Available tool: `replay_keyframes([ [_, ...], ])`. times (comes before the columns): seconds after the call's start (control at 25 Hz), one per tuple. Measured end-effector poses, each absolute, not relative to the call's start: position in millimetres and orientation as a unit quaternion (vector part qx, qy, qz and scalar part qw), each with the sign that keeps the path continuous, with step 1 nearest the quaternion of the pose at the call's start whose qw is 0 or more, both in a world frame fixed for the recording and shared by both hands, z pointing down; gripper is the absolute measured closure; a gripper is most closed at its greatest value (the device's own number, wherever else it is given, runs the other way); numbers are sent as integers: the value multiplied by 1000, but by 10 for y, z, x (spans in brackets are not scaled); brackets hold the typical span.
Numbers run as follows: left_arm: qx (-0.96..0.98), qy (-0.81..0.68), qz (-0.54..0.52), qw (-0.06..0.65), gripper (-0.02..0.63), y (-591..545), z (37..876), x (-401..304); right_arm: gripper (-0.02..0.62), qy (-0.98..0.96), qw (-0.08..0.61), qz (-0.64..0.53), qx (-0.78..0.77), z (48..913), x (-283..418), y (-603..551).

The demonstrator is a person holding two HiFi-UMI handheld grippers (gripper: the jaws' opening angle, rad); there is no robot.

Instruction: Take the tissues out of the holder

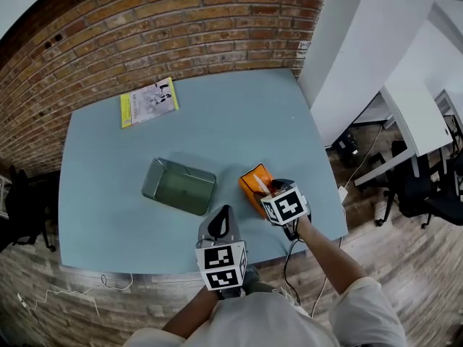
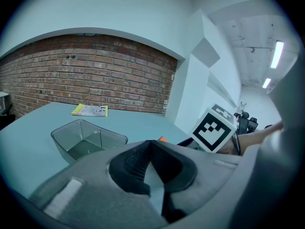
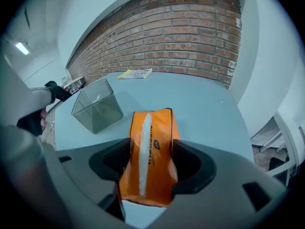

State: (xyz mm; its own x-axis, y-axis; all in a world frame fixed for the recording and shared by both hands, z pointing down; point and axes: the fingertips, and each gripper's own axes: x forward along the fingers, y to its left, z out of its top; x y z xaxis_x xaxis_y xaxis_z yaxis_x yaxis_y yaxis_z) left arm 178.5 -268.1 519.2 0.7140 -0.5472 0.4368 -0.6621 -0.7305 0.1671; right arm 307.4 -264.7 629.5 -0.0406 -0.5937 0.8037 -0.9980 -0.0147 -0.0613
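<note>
The orange tissue pack [image 1: 255, 183] lies on the blue table [image 1: 108, 208], just right of the empty clear holder [image 1: 179, 186]. My right gripper [image 1: 268, 191] points down over the pack's near end. In the right gripper view the pack [image 3: 150, 137] sits between the jaws of this gripper [image 3: 150, 160], which stand wide and do not squeeze it. The holder [image 3: 95, 106] stands to the left behind it. My left gripper [image 1: 223, 214] hovers near the table's front edge, shut and empty [image 2: 151, 146]. The holder [image 2: 86, 140] is ahead of it on the left.
A yellow-edged magazine [image 1: 148, 102] lies at the table's far left, near the brick wall. White desks and black chairs [image 1: 427, 186] stand off to the right. A cable hangs below the table's front edge.
</note>
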Motion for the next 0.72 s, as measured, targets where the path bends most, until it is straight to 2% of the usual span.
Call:
replay_keyframes([
  [0.48, 913, -334, 176, 152, 611, -2711, 5118, 1720, 333, -647, 249, 316, 648, 5886, 2994, -2669],
  [0.64, 916, -334, 167, 147, 611, -2719, 5041, 1703, 334, -645, 202, 319, 665, 5714, 2967, -2676],
  [0.72, 916, -336, 161, 146, 611, -2738, 4999, 1692, 374, -635, 174, 318, 682, 5621, 2991, -2682],
])
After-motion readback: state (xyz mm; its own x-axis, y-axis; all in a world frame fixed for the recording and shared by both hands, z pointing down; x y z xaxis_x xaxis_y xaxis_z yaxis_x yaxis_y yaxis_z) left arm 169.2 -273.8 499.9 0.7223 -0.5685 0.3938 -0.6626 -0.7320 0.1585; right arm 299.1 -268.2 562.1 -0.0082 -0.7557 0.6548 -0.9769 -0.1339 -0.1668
